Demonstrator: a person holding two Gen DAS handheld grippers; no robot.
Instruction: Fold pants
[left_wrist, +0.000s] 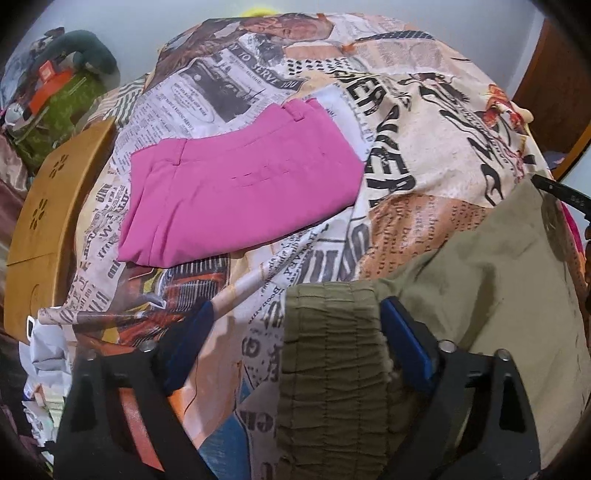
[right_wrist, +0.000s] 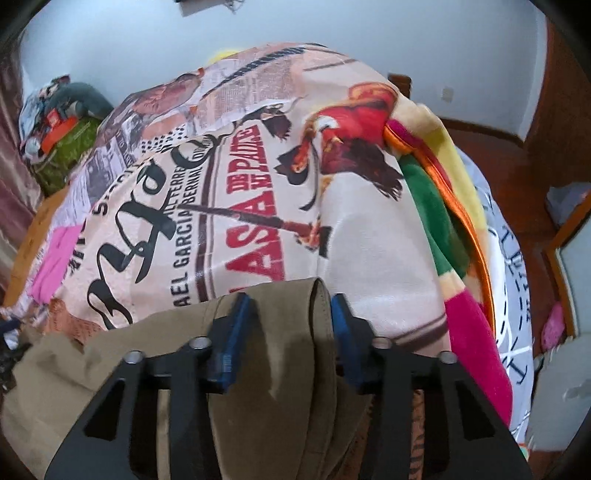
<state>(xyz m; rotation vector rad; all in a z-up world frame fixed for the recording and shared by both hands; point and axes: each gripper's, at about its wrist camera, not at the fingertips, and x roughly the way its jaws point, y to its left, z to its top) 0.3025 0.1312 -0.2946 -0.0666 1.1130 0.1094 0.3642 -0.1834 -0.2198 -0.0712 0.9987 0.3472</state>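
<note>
Olive-green pants (left_wrist: 491, 280) lie on a bed covered with a newspaper-print sheet (left_wrist: 424, 122). My left gripper (left_wrist: 295, 325) is wide open; the pants' ruched elastic waistband (left_wrist: 328, 354) sits between its blue fingers (left_wrist: 406, 339), against the right one. In the right wrist view, my right gripper (right_wrist: 291, 314) has a fold of the olive pants (right_wrist: 284, 354) between its blue fingers (right_wrist: 236, 332); the jaws stand partly apart around the cloth. A folded pink pair of pants (left_wrist: 240, 192) lies flat further back on the left.
A yellow wooden headboard (left_wrist: 44, 221) borders the bed's left side, with clutter and a green bag (left_wrist: 62, 107) beyond. A multicoloured blanket (right_wrist: 450, 206) is heaped at the right of the bed. The wall and a brown wooden door (right_wrist: 554, 92) lie behind.
</note>
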